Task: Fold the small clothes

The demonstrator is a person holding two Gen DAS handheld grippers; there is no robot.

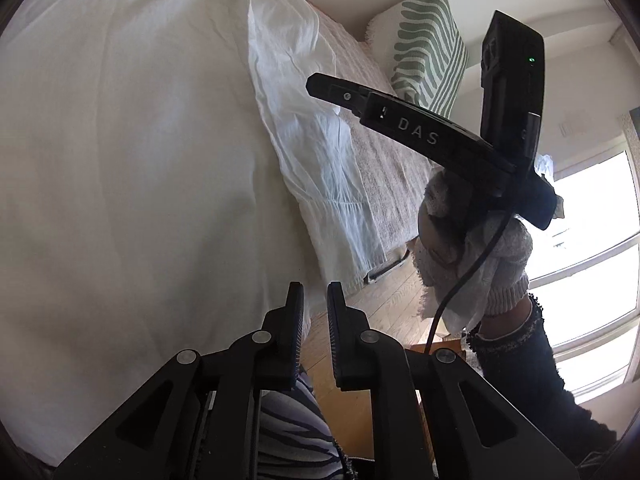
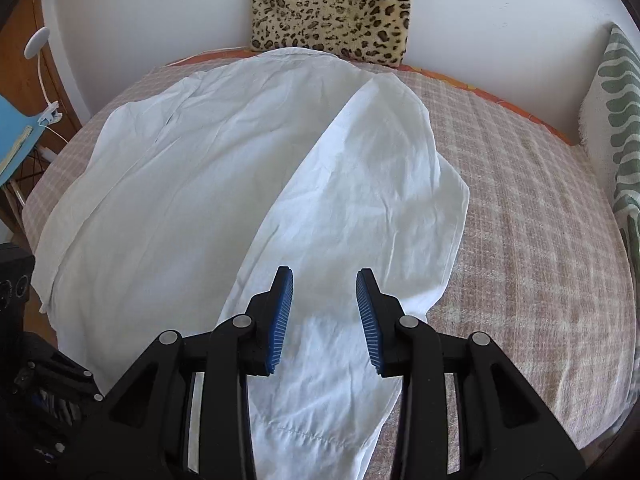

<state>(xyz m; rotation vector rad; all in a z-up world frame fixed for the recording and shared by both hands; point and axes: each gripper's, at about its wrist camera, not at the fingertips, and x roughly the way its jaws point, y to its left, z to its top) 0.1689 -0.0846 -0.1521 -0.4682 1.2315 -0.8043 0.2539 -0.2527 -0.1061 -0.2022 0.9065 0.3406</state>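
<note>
A checked bedspread [image 2: 520, 208] fills the right-wrist frame, a white garment [image 2: 224, 184] spread across its centre and left. The right gripper [image 2: 325, 320] hovers above it at lower centre, jaws apart, empty. The left gripper [image 1: 315, 332], bottom centre of its own frame, shows a narrow gap, holding nothing.

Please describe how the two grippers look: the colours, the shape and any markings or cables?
Both are black linkage frames with silver rivets. The left gripper has black ribbed pads; the right gripper has blue ribbed pads. Seen from the left, the right one carries "DAS" lettering, a green light and a black cable.
</note>
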